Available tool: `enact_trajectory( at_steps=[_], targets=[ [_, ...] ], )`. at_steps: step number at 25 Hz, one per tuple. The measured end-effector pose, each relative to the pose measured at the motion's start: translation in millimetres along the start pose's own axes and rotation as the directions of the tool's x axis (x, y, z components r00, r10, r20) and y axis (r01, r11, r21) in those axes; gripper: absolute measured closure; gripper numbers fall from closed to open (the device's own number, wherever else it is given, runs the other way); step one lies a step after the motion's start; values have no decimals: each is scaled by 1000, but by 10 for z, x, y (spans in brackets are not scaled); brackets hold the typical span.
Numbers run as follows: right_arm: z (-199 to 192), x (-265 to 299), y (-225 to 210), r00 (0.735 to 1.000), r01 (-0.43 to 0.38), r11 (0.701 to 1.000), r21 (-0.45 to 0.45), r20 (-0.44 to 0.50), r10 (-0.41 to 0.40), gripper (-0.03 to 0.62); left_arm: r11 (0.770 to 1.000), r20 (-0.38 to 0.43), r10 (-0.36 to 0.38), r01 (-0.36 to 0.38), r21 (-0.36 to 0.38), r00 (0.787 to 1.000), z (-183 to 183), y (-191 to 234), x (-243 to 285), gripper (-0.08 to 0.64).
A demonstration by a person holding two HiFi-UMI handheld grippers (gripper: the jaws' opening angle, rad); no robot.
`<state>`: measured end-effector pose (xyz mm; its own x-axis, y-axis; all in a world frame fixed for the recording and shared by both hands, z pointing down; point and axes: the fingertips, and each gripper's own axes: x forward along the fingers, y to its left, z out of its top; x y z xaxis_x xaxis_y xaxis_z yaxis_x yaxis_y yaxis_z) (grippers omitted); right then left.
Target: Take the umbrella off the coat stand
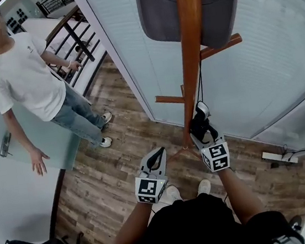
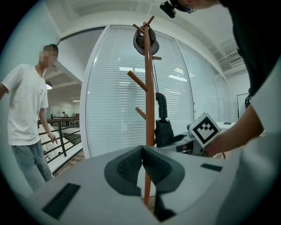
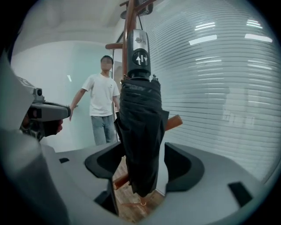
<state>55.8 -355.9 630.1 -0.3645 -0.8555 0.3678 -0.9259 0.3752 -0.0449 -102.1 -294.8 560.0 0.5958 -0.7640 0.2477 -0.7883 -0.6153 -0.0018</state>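
Note:
A folded black umbrella hangs by its cord from the wooden coat stand, handle up, close beside the pole. My right gripper stands open with the umbrella's lower body between its wide jaws; a gap shows at the right pad. In the head view the right gripper sits at the umbrella near the pole's foot. My left gripper is shut and holds nothing, left of the pole and short of it. From the left gripper view the stand rises ahead, with the umbrella just right of it.
A dark cap hangs at the stand's top. A glass wall with blinds runs right behind the stand. A person in a white shirt stands at the left by a railing. A power strip lies on the wooden floor.

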Motion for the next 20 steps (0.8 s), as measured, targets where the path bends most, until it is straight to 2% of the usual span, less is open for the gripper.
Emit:
enact_trajectory(
  at_steps=[4, 20],
  targets=[
    [22, -21, 48, 1000, -2, 999, -42, 27, 3, 344, 1000, 2, 15, -15, -5, 1000, 10, 1, 25, 549],
    [310, -254, 52, 993, 12, 998, -64, 119, -5, 359, 999, 22, 34, -34, 6, 999, 127, -59, 104, 549]
  ],
)
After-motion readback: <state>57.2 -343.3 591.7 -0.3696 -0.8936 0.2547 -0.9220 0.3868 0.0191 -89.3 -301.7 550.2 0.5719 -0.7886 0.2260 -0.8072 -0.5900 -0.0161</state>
